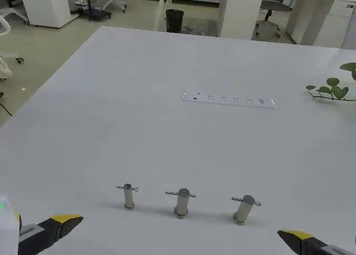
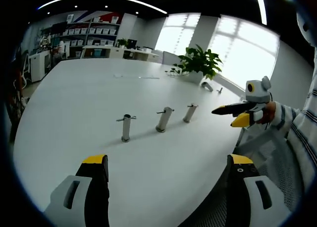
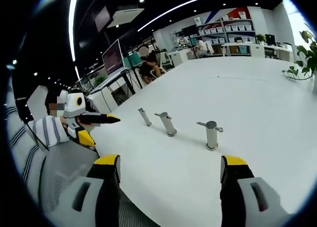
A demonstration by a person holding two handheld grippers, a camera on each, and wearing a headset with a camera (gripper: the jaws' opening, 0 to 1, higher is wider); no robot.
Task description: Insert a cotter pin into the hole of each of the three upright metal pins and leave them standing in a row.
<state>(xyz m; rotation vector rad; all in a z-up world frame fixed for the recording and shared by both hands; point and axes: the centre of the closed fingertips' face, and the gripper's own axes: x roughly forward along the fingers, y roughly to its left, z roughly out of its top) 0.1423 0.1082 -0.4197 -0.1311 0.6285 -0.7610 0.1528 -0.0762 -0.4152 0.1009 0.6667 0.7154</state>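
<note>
The left gripper (image 2: 167,160) and right gripper (image 3: 168,160) hold their fingers (image 2: 95,173) wide and empty, so we risk nudging the rightmost metal pin (image 1: 243,209), which seems to lean, and toppling it.

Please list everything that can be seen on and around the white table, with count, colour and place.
metal pins: three, grey, upright in a row near the table's front edge.
cotter pins: three, silver, one through each pin's top.
power strip: one, white, mid-table.
plant: one, green, right edge.
table: one, white.
bin: one, black, on floor beyond table.
left gripper: one, black and yellow, open.
right gripper: one, same colours, open.
</note>
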